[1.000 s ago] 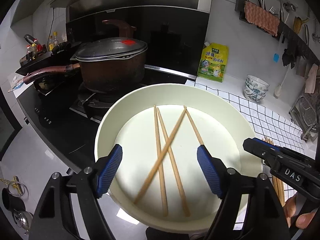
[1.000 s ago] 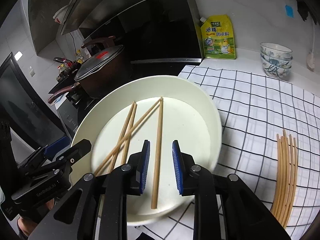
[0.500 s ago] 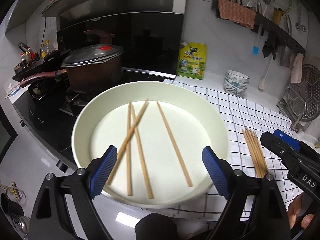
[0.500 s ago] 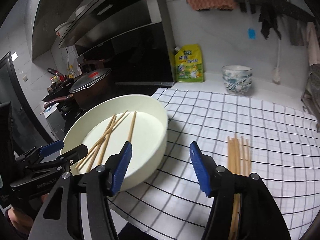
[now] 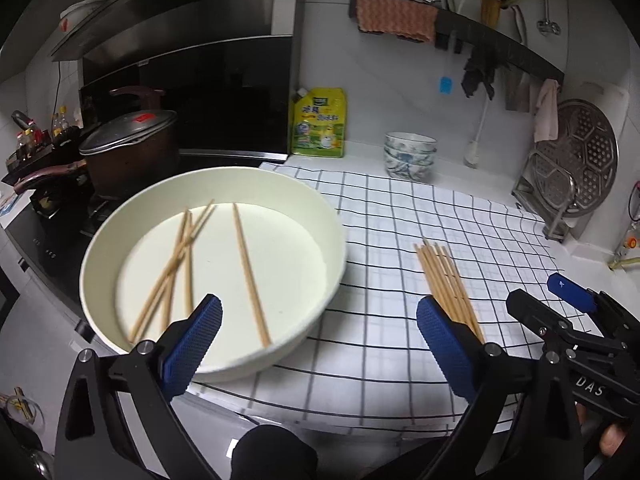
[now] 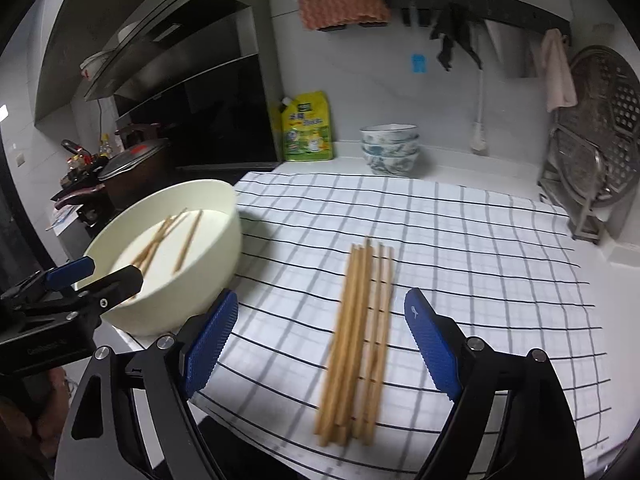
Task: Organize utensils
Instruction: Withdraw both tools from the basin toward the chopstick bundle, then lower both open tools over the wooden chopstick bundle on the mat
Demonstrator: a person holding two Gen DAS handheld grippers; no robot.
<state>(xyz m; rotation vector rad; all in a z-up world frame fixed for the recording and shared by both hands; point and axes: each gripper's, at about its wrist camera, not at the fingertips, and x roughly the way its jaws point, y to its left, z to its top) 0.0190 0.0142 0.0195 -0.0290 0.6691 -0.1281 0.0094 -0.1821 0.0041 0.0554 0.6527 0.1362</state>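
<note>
Chopsticks (image 6: 360, 340) are lying bundled side by side on the checked cloth (image 6: 500, 260), apparently sorted, while loose ones (image 5: 188, 260) are sitting crossed in the cream basin (image 5: 332, 240) at left. The right gripper (image 6: 320, 344) and left gripper (image 5: 318, 348) are hovering released, grasping nothing.

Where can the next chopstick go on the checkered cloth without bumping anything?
Bare cloth lies right of the chopstick pile, reaching toward the steamer rack. More lies between the pile and the stacked bowls. The strip between the white basin and the pile is narrower. Both tools are open.
</note>
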